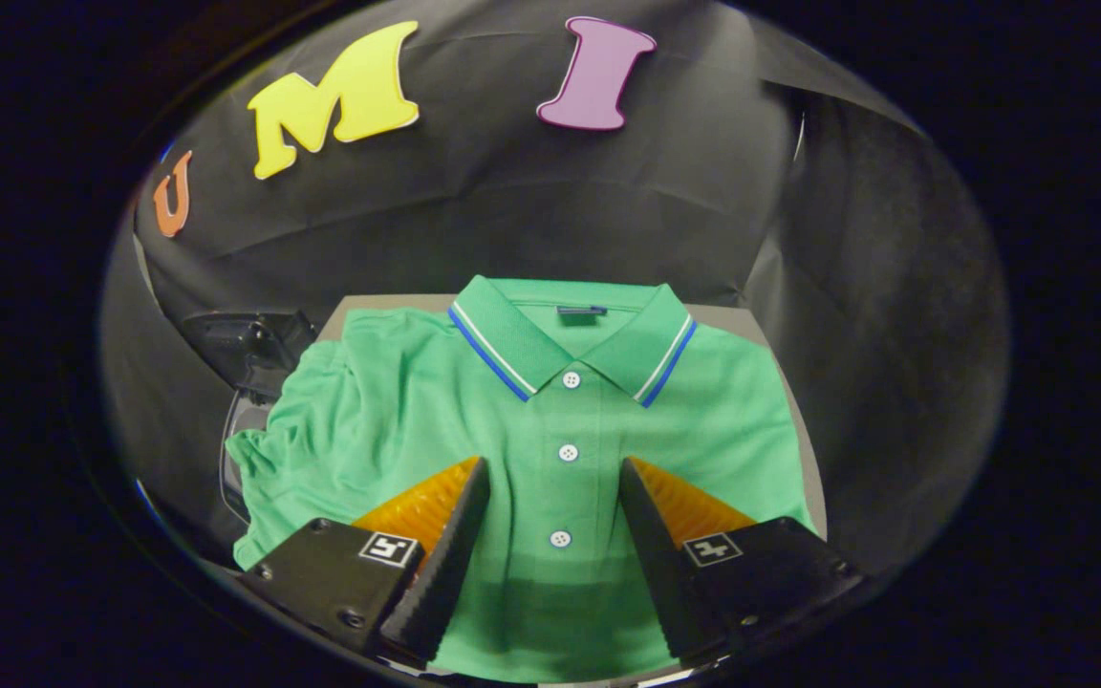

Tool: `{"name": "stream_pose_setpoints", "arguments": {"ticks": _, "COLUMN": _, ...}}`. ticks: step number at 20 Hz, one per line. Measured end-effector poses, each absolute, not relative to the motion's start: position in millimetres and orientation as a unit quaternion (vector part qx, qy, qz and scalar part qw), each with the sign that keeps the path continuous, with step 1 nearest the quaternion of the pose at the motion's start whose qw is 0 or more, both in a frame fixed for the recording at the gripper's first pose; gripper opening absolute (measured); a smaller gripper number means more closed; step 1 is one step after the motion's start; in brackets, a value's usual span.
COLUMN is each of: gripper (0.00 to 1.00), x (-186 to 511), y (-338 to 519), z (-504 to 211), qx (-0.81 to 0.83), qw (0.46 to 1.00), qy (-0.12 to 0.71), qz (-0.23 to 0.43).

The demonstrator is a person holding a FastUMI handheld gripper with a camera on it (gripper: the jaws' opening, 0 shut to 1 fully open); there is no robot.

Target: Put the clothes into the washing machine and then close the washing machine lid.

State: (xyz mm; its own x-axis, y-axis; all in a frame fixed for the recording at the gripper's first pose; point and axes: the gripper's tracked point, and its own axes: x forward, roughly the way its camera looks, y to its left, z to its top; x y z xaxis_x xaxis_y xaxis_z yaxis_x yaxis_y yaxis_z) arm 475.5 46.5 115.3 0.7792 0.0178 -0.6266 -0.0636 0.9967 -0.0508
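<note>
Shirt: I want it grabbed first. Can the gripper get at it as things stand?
Probably yes: the gripper is open above the shirt, its placket between the fingers, nothing lying on top.

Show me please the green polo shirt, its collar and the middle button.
green polo shirt (pixel 723 401): gripper view, chest panel.
collar (pixel 512 339): gripper view, one flap.
middle button (pixel 567 452): gripper view, button centre, beyond the open jaws.

Staged recording booth, not real home: black cloth wall (pixel 512 210) draped behind, small grey surface (pixel 388 304) carrying green polo shirt (pixel 560 420) at 12 o'clock.
</note>
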Motion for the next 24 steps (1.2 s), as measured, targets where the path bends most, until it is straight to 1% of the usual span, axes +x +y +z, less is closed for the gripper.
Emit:
{"name": "stream_pose_setpoints", "arguments": {"ticks": 2, "gripper": 0.66, "x": 475, "y": 48, "z": 116, "qx": -0.032, "qw": 0.943, "qy": 0.330, "qz": 0.012}}
{"name": "stream_pose_setpoints", "arguments": {"ticks": 4, "gripper": 0.39, "x": 475, "y": 51, "z": 116, "qx": -0.038, "qw": 0.942, "qy": 0.333, "qz": 0.006}}
{"name": "stream_pose_setpoints", "arguments": {"ticks": 5, "gripper": 0.36, "x": 476, "y": 51, "z": 116, "qx": -0.037, "qw": 0.943, "qy": 0.331, "qz": 0.005}}
{"name": "stream_pose_setpoints", "arguments": {"ticks": 6, "gripper": 0.22, "x": 475, "y": 52, "z": 116, "qx": -0.038, "qw": 0.944, "qy": 0.327, "qz": 0.005}}
{"name": "stream_pose_setpoints", "arguments": {"ticks": 7, "gripper": 0.17, "x": 474, "y": 51, "z": 118, "qx": -0.037, "qw": 0.946, "qy": 0.322, "qz": 0.005}}
{"name": "stream_pose_setpoints", "arguments": {"ticks": 8, "gripper": 0.08, "x": 473, "y": 51, "z": 119, "qx": -0.036, "qw": 0.947, "qy": 0.318, "qz": 0.006}}
{"name": "stream_pose_setpoints", "arguments": {"ticks": 12, "gripper": 0.04, "x": 462, "y": 56, "z": 121, "qx": -0.005, "qw": 0.954, "qy": 0.299, "qz": 0.029}}
{"name": "stream_pose_setpoints", "arguments": {"ticks": 16, "gripper": 0.04, "x": 447, "y": 61, "z": 122, "qx": 0.015, "qw": 0.957, "qy": 0.285, "qz": 0.045}}
{"name": "stream_pose_setpoints", "arguments": {"ticks": 19, "gripper": 0.04, "x": 431, "y": 67, "z": 138, "qx": 0.023, "qw": 0.965, "qy": 0.256, "qz": 0.058}}
{"name": "stream_pose_setpoints", "arguments": {"ticks": 24, "gripper": 0.04, "x": 395, "y": 96, "z": 179, "qx": 0.042, "qw": 0.974, "qy": 0.200, "qz": 0.098}}
